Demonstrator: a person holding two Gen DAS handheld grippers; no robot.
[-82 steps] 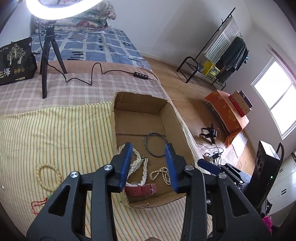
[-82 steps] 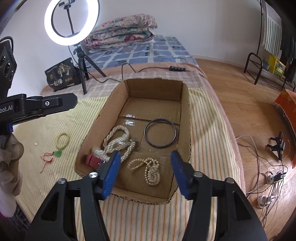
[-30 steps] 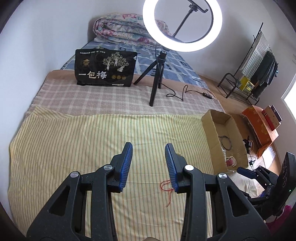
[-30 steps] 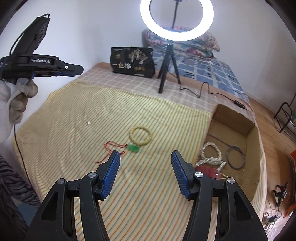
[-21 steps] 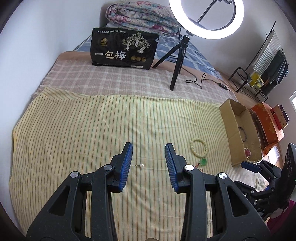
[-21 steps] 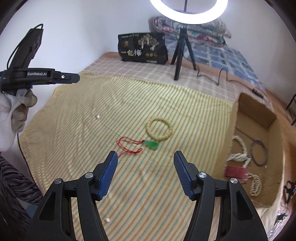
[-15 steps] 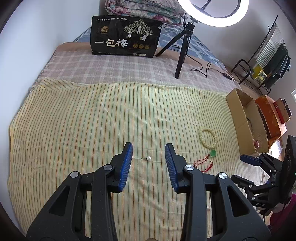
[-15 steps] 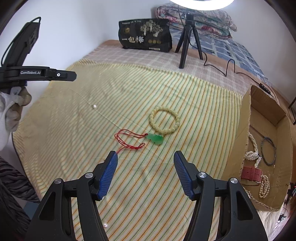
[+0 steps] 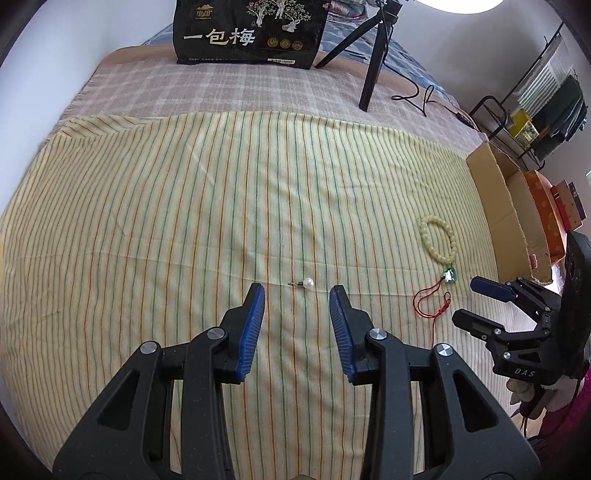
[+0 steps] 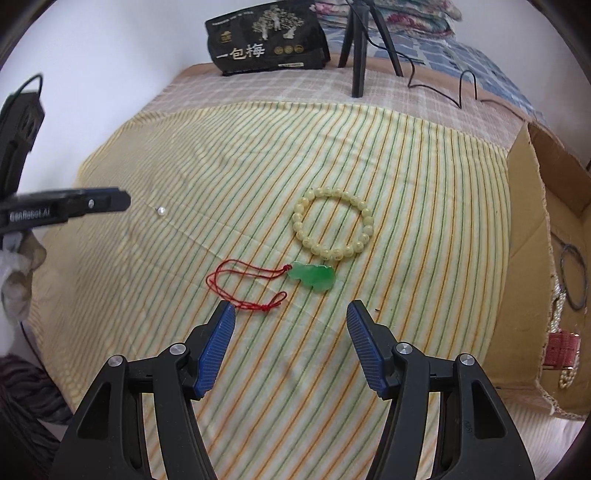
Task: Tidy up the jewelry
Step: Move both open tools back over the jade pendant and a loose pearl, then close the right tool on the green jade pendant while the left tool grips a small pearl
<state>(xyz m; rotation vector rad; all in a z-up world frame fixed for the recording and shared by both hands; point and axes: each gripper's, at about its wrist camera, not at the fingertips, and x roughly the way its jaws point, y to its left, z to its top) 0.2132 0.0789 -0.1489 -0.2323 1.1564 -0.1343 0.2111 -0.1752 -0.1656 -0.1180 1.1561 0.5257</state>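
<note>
A small pearl earring (image 9: 307, 283) lies on the striped cloth just ahead of my open, empty left gripper (image 9: 297, 295); it also shows in the right wrist view (image 10: 161, 211). A green pendant (image 10: 312, 276) on a red cord (image 10: 240, 286) lies just ahead of my open, empty right gripper (image 10: 290, 314). A cream bead bracelet (image 10: 332, 227) lies beyond the pendant. The cardboard box (image 10: 532, 206) at the right holds a dark ring (image 10: 573, 277), pearls and a red strap (image 10: 561, 350).
A black printed bag (image 9: 251, 33) and a ring light tripod (image 9: 373, 66) stand at the far side of the bed. A cable (image 10: 465, 88) trails behind the tripod. The bed edge drops off at the left. A clothes rack (image 9: 535, 107) stands on the floor.
Both grippers left the box and swung left over the cloth, then lowered. The left now sits close to the pearl earring, the right close to the green pendant. Both stayed open.
</note>
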